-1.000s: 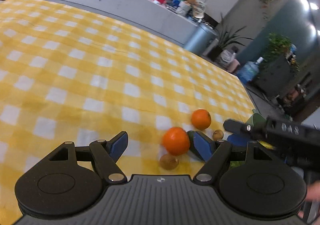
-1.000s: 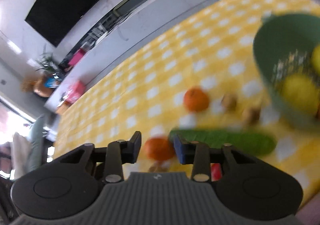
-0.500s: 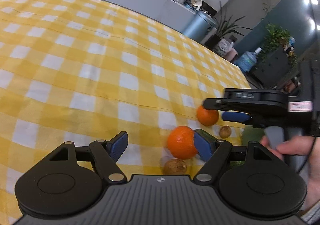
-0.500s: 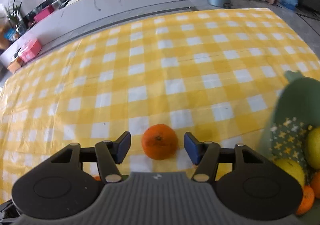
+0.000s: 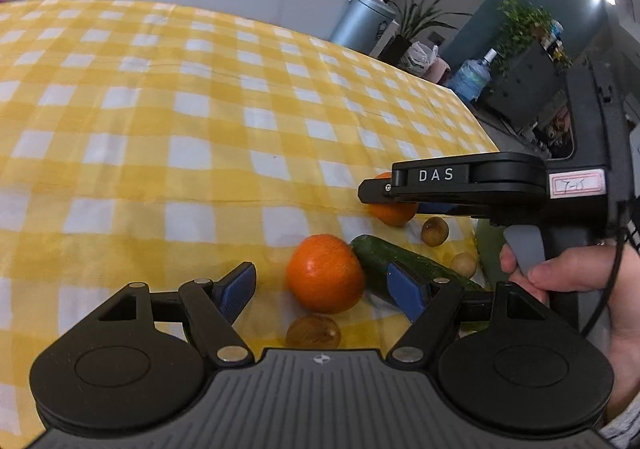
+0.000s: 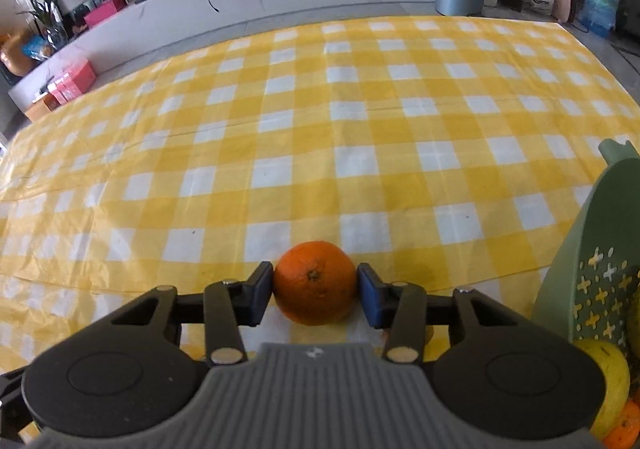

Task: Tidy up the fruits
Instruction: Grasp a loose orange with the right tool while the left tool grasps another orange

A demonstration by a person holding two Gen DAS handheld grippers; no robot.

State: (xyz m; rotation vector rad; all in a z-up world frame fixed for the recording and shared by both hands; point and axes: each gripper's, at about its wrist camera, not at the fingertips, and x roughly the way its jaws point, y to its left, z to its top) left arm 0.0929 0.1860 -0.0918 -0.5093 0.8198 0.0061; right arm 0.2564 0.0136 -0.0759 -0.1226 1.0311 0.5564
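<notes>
On the yellow checked tabletop (image 6: pixel 360 129), the far orange (image 6: pixel 315 283) sat between the pads of the right gripper (image 6: pixel 315 289), whose jaws had just been closing after standing clearly wider half a second before; both pads now looked pressed against its sides, so the fruit seemed held though not yet lifted off the cloth. That would put the pick nearly done, with the carry to the green colander (image 6: pixel 592 249) at the right edge probably next, where yellow and orange fruit already lay. In the left wrist view the same gripper appeared side-on over that orange, a hand (image 5: pixel 560 277) on its trigger. Nearer, the left gripper (image 5: pixel 322 287) had come down and forward towards the second orange (image 5: pixel 325 273), its jaws wide and gripping nothing; the fruit lay in the gap nearer the right pad. Just beside this orange lay a cucumber (image 5: pixel 400 257), seemingly touching it, with a small brown fruit (image 5: pixel 313 331) in front and two more (image 5: pixel 435 231) beyond the cucumber. The right gripper's arm read "DAS" (image 5: pixel 436 174), and a white label (image 5: pixel 576 185) carried handwriting too faint to read.
</notes>
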